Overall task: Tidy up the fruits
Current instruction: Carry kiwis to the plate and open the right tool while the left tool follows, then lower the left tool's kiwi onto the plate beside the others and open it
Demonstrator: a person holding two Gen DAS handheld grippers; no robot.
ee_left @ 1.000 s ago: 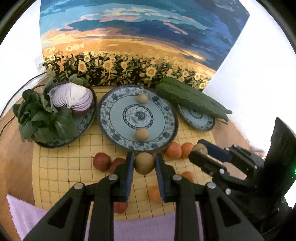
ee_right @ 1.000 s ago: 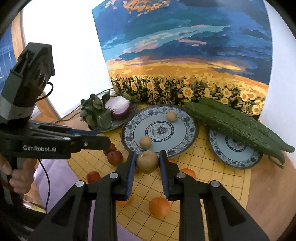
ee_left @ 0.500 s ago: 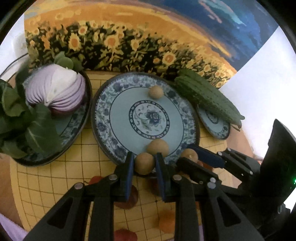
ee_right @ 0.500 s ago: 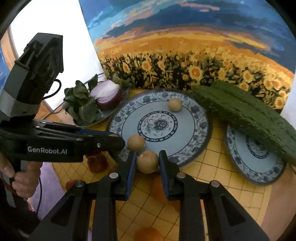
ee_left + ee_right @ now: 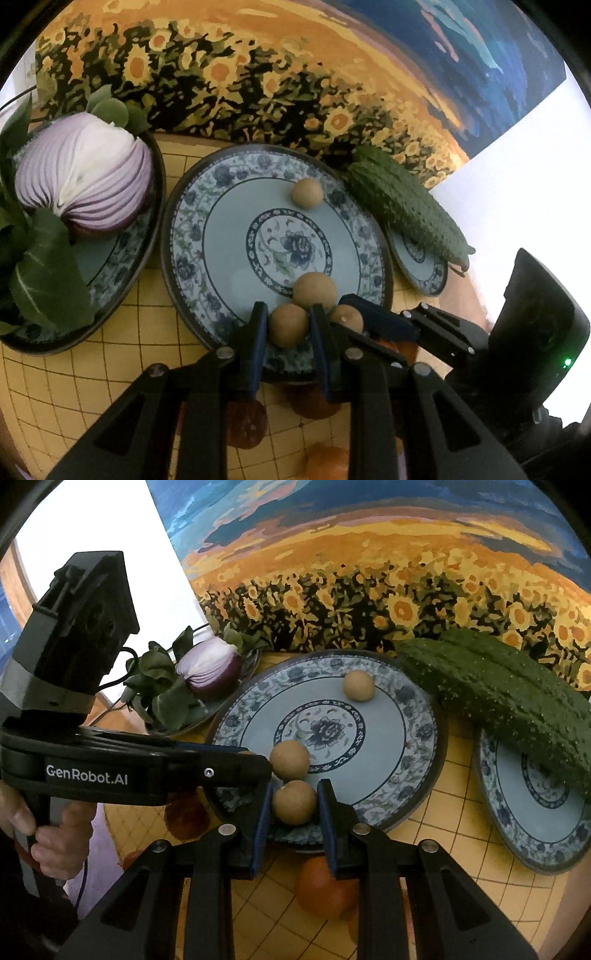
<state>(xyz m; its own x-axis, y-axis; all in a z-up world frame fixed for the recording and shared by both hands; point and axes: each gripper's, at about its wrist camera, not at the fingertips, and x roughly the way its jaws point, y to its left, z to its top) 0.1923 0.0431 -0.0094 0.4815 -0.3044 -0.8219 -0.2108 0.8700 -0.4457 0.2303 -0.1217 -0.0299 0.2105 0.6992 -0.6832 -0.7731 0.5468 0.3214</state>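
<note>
Writing: "GenRobot.AI" in white on the left tongs [image 5: 258, 766] arm.
Left tongs: clamped on a round tan fruit [image 5: 288, 325] over the near rim of the middle plate [image 5: 192, 236].
Right tongs [image 5: 294, 805]: clamped on a second tan fruit [image 5: 294, 802], same rim.
Loose fruits: two tan ones [image 5: 314, 291] [image 5: 307, 192] on that plate; round, no long axis.
Surface: yellow gridded mat [image 5: 110, 369] on a wooden bench.
Room: sunflower painting [image 5: 369, 572] against a white wall.

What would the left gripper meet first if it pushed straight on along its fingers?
Probably the loose brown fruit lying on the middle plate, just past the fruit the left gripper holds. The two look nearly touching, though depth is uncertain.
</note>
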